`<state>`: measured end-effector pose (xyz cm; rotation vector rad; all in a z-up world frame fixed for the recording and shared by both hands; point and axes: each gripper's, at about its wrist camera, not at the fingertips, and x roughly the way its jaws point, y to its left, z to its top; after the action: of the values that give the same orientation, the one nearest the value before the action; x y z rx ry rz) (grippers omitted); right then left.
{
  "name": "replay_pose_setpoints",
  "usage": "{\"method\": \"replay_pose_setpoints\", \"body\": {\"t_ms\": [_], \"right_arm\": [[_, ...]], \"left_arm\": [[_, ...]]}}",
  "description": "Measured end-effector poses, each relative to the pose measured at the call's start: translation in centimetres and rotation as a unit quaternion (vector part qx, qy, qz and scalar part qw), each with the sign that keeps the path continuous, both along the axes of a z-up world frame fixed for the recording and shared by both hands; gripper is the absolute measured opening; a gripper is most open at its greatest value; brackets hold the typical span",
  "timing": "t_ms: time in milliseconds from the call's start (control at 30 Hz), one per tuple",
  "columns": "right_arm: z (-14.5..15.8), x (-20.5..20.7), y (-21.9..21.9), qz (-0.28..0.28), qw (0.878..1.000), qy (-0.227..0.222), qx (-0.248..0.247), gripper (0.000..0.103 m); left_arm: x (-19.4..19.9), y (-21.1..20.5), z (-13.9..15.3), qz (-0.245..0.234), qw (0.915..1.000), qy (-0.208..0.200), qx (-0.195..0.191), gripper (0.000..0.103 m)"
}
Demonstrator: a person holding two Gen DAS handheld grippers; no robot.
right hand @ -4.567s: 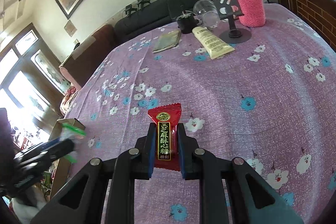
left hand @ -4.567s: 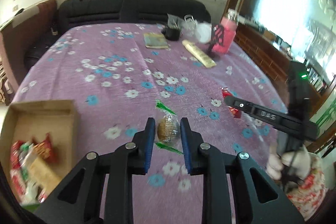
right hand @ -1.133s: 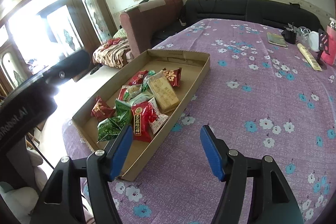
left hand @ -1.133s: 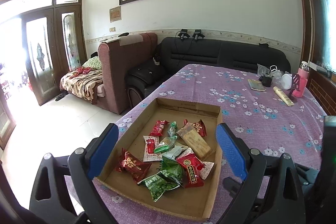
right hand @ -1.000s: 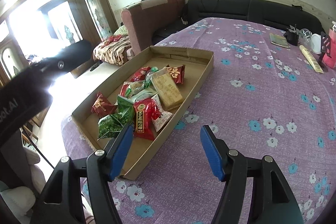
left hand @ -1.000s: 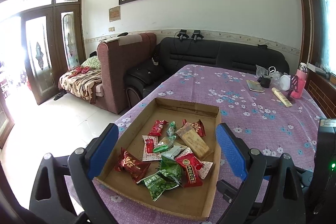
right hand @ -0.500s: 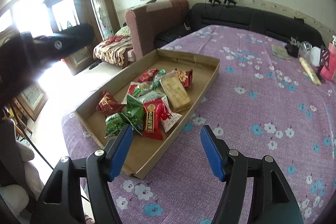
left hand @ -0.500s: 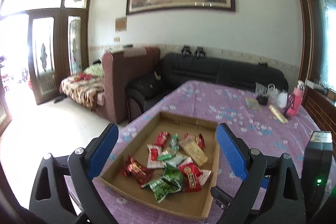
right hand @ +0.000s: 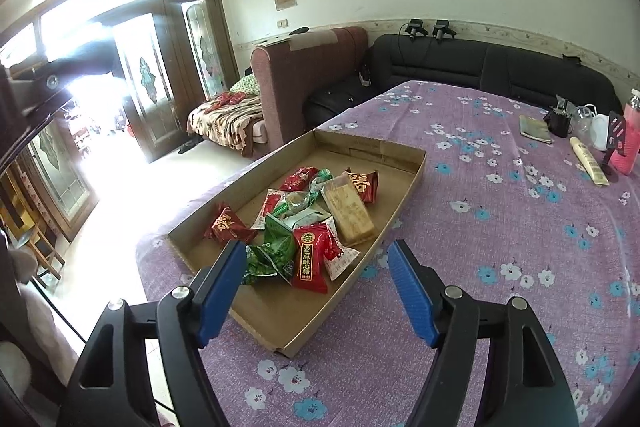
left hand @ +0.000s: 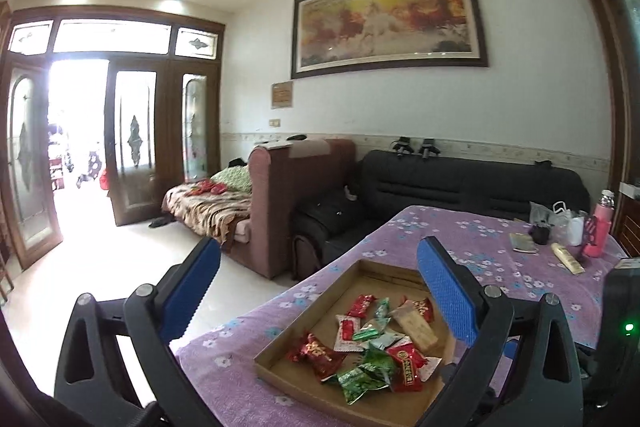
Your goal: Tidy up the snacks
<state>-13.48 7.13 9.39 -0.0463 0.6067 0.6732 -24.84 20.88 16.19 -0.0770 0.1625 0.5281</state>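
A shallow cardboard tray (right hand: 404,183) lies on the purple flowered tablecloth (right hand: 500,227) near the table's left edge. It holds several wrapped snacks: red packets (right hand: 310,261), green packets (right hand: 276,239) and a tan bar (right hand: 348,209). The tray also shows in the left wrist view (left hand: 372,267) with the snacks (left hand: 374,347). My right gripper (right hand: 316,287) is open and empty, raised above the tray's near end. My left gripper (left hand: 316,291) is open wide and empty, held high above the tray and tilted up toward the room.
At the table's far right stand a pink bottle (right hand: 626,143), a phone stand (right hand: 614,147), a tube (right hand: 590,165), a small book (right hand: 534,129) and a dark cup (right hand: 560,121). A black sofa (right hand: 480,67) and a brown armchair (right hand: 308,87) stand beyond the table.
Both grippers, once shut on snacks over the table, are now open and empty above the tray. Over the last second both have lifted and pulled back; the left view tilted up.
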Motion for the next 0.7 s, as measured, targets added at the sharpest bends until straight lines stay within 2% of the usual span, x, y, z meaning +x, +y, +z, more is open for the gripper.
{"method": "replay_pose_setpoints", "body": {"t_ms": [133,400,700], "right_arm": [[-0.2,0.0,0.1,0.007,1.0,0.002,0.0,0.073],[-0.9,-0.3,1.0,0.024,1.0,0.01,-0.015,0.073],[-1.0,-0.7,2.6,0.041,0.999,0.006,-0.034,0.073]], "left_arm": [[1.1,1.2,-1.3,0.009,0.9989,0.032,-0.035,0.099],[2.9,2.1,-3.3,-0.036,0.9919,0.084,-0.088,0.1],[3.3,2.2,-3.8,-0.031,0.9917,0.097,-0.079,0.1]]}}
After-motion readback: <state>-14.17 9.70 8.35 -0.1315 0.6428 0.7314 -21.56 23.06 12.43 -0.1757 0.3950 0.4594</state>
